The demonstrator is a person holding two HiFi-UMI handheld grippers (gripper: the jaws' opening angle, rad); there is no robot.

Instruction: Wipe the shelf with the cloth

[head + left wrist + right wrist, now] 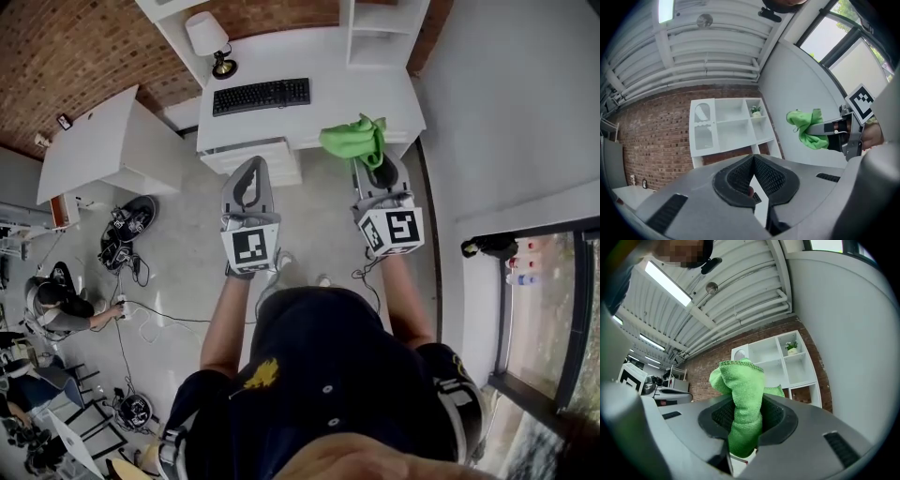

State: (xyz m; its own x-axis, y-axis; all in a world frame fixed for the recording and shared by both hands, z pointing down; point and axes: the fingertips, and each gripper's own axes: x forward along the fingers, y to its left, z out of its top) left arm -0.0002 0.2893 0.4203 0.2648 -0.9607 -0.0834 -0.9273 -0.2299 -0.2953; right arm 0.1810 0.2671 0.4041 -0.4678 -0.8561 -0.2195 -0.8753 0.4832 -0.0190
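My right tool (372, 157) pinches the green microfibre cloth (352, 139) by a bunched fold. In the right gripper view the cloth (742, 397) rises between the pads and flops over their tips. It hangs in the air above the near edge of the white desk (361, 94), well apart from the white cubby shelf (380, 28) at the desk's far side against the brick wall (84, 47).

My left tool (251, 169) hovers beside the right one, over the floor in front of the desk; its pads are pressed together at the tips (752, 161).

A black keyboard (261, 96) and a table lamp (211, 39) sit on the desk between the tools and the wall. A white drawer unit (253, 157) stands under the desk's front edge.

A small potted plant (791, 348) occupies the shelf's upper right compartment. A second white desk (94, 141) stands to the left, with cables (141, 309) on the floor near it.
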